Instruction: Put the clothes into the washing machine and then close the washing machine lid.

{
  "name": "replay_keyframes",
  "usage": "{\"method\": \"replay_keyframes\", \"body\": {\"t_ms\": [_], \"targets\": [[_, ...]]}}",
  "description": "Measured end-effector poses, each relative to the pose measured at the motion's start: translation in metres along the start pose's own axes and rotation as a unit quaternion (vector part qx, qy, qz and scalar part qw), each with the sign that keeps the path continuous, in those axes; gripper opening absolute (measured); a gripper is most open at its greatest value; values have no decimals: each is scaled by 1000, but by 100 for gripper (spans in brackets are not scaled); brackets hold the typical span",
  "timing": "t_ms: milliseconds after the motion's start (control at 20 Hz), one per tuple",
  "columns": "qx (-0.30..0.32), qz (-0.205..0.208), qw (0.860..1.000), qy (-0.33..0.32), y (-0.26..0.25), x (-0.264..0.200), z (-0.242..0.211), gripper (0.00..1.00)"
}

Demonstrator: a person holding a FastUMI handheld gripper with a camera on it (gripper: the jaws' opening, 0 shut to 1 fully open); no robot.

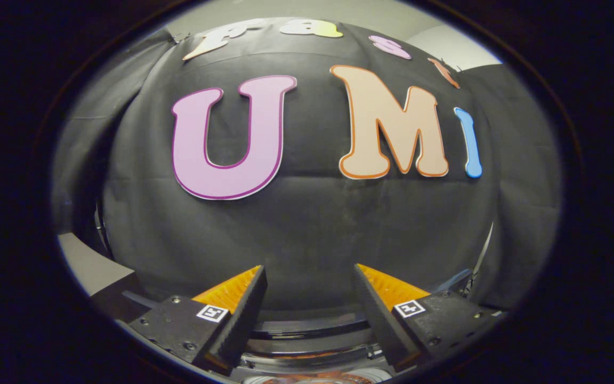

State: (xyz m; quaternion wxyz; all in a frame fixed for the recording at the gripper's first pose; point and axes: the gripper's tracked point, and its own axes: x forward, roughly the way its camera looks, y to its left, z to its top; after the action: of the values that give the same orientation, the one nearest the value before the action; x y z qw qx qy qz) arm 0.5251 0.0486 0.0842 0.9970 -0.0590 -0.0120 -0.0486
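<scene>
Jaws stood wide apart and empty as you held the gripper (309, 298) level toward the booth wall (307, 234), while the washing machine (307, 333), its curved rim just showing between the fingers, lay below and ahead, no clothes in sight.

Single fisheye camera rides on hand-held two-finger gripper (309, 277), looking forward along its spread fingers (243, 309) (nothing between them). Faces black cloth booth wall (307, 224) roughly head-on, fairly near. Below, between finger bases, curved dark rim of round washing machine opening (307, 333) sits close under lens.
</scene>
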Motion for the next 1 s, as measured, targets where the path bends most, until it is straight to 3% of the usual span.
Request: {"method": "replay_keyframes", "body": {"t_ms": [1000], "targets": [[4,-15,1000,-23,-8,-59,-16,97]]}}
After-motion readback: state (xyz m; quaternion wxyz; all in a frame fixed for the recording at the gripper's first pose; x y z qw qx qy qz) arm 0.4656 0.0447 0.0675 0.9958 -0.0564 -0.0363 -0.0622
